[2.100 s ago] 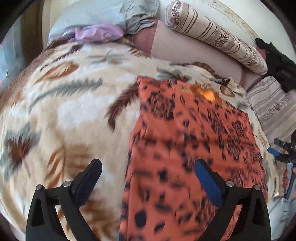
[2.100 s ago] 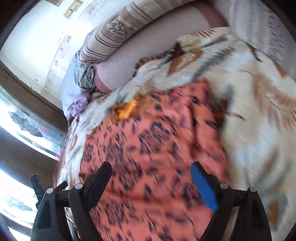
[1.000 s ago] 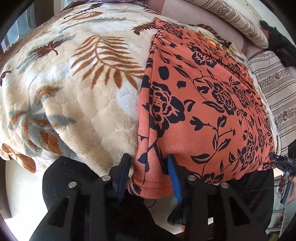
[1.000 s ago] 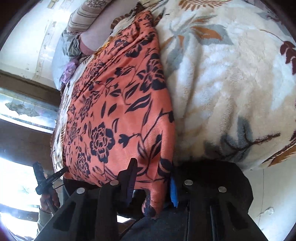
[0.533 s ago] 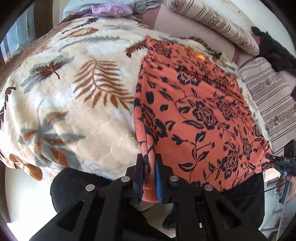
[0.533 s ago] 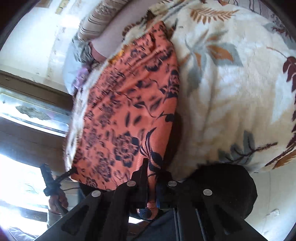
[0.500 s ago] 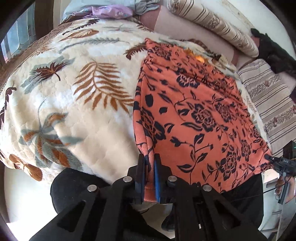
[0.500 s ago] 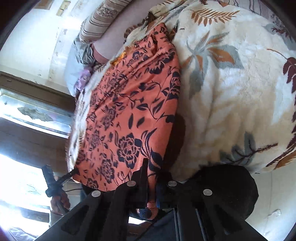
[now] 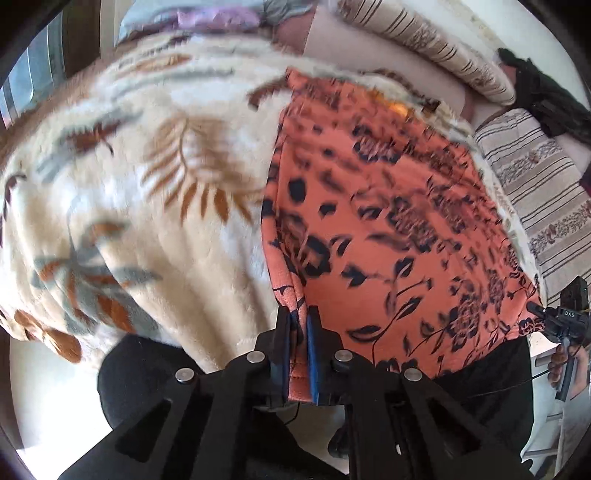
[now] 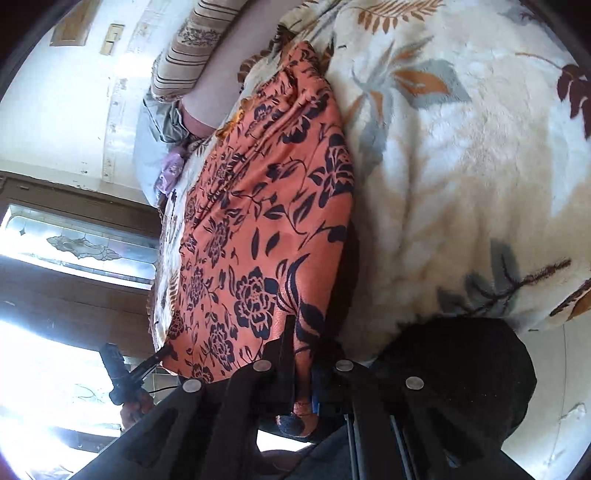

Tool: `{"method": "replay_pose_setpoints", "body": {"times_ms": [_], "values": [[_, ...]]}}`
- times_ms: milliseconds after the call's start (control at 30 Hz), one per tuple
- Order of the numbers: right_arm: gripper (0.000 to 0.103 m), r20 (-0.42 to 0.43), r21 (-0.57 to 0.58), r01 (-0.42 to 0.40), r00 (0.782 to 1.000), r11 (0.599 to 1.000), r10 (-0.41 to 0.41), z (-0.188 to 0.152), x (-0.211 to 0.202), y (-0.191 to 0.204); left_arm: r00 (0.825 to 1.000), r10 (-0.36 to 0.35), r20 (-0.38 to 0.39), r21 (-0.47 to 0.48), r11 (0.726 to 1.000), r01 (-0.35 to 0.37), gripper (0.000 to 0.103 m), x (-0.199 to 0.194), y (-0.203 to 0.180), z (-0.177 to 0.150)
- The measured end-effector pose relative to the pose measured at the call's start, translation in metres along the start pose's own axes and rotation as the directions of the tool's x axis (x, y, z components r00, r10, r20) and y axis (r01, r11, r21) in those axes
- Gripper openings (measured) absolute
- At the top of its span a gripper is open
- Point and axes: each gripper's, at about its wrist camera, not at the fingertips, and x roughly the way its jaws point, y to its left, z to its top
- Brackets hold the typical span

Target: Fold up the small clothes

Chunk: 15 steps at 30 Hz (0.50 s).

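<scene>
An orange garment with a dark floral print [image 9: 388, 221] lies spread flat on a cream leaf-patterned blanket [image 9: 129, 192], with its near hem at the bed's edge. My left gripper [image 9: 299, 325] is shut on the garment's near left corner. My right gripper [image 10: 303, 339] is shut on the garment [image 10: 266, 221] at its near right corner. The right gripper also shows at the right edge of the left wrist view [image 9: 543, 317]. The left gripper shows at the lower left of the right wrist view [image 10: 159, 356].
Striped pillows [image 9: 424, 40] and a grey and purple bundle of cloth [image 9: 207, 14] lie at the head of the bed. A striped cover [image 9: 546, 206] lies right of the blanket. A dark garment [image 9: 546, 96] sits at the far right. A window [image 10: 74, 240] is left.
Both grippers came down to the garment's near hem, closed from wide open onto its two near corners, and now lift them slightly. The left view is blurred with motion.
</scene>
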Motion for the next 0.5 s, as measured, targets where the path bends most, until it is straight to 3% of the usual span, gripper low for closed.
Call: {"method": "replay_pose_setpoints", "body": {"times_ms": [67,233,300,400,433,500], "values": [[0.006,-0.041,0.052,0.042,0.998,0.998,-0.039,-0.002,0.013,-0.014,0.998,0.031,-0.059,-0.029,0.999,-0.033,0.007,0.015,0.011,-0.006],[0.007,-0.031,0.038,0.017,0.999,0.999,-0.016,-0.002,0.008,-0.007,1.000,0.002,0.026,0.009,1.000,-0.002,0.007,-0.009,0.005,-0.003],[0.007,-0.024,0.010,0.010,1.000,1.000,-0.010,0.002,0.006,-0.001,1.000,0.014,-0.008,0.013,1.000,-0.014,0.007,0.001,0.008,-0.002],[0.007,-0.093,0.051,0.066,0.994,0.996,-0.061,0.004,0.024,-0.013,0.998,0.021,-0.066,-0.037,0.999,-0.024,0.006,0.018,0.017,-0.003],[0.007,-0.096,0.071,0.057,0.994,0.996,-0.050,0.004,0.025,-0.015,0.998,0.013,-0.053,-0.031,0.999,-0.015,0.006,0.012,0.015,-0.001],[0.007,-0.048,0.048,-0.037,0.998,0.998,0.040,0.005,0.013,0.002,1.000,-0.008,0.002,0.011,1.000,0.008,0.006,-0.006,0.007,0.003]]}}
